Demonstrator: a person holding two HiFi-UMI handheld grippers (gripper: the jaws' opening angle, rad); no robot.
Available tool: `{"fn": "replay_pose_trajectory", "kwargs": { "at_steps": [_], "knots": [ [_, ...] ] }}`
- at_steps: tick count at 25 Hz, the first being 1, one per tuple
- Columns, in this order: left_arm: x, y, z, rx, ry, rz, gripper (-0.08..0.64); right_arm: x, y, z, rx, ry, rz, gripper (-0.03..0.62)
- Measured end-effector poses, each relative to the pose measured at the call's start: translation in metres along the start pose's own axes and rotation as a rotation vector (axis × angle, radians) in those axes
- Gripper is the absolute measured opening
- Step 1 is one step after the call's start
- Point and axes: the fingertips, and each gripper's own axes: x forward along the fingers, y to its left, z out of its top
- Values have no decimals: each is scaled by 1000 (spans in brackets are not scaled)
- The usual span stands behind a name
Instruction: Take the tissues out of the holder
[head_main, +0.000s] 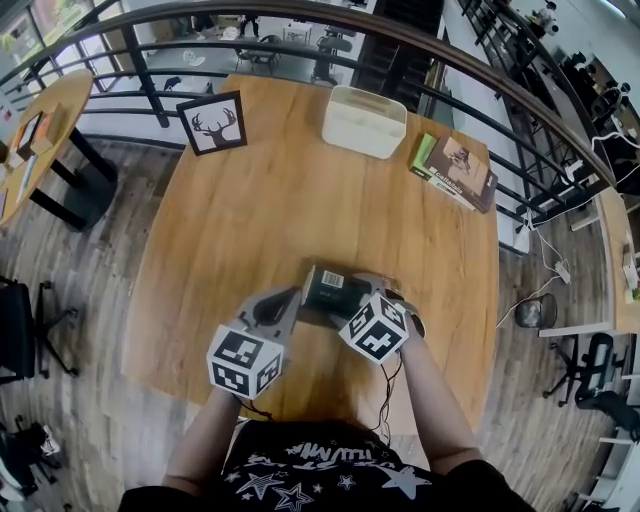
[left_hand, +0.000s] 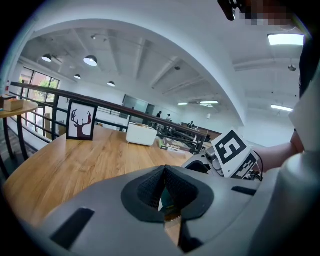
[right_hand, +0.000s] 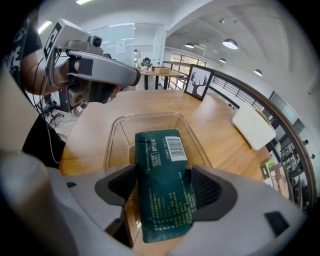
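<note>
A dark green tissue pack (right_hand: 165, 185) stands tilted in a clear plastic holder (right_hand: 112, 142) on the wooden table (head_main: 260, 220). My right gripper (right_hand: 162, 172) points steeply down over it. Its jaws are wide apart, one on each side of the pack, and I see no squeeze on it. From the head view, the pack (head_main: 325, 290) sits near the table's front edge, between my two grippers. My left gripper (head_main: 290, 300) hovers just left of the holder with its pads (left_hand: 150, 187) together at the tip and nothing held. It also shows in the right gripper view, raised beyond the holder.
At the table's far edge stand a framed deer picture (head_main: 212, 122) and a white box (head_main: 364, 120). Books (head_main: 455, 170) lie at the far right. A dark railing (head_main: 480, 70) curves behind the table. A smaller round table (head_main: 40, 130) stands to the left.
</note>
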Motion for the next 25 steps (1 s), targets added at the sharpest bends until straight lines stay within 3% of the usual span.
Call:
{"fn": "replay_pose_trajectory", "kwargs": {
  "at_steps": [15,25],
  "knots": [
    [-10,1,-3,-11,-2,8,14,5,3,6,-10,30,-8,304],
    [-30,-9,-3,-4,-21,37,14,-12,10,5,4,-66,-61,284]
  ]
}}
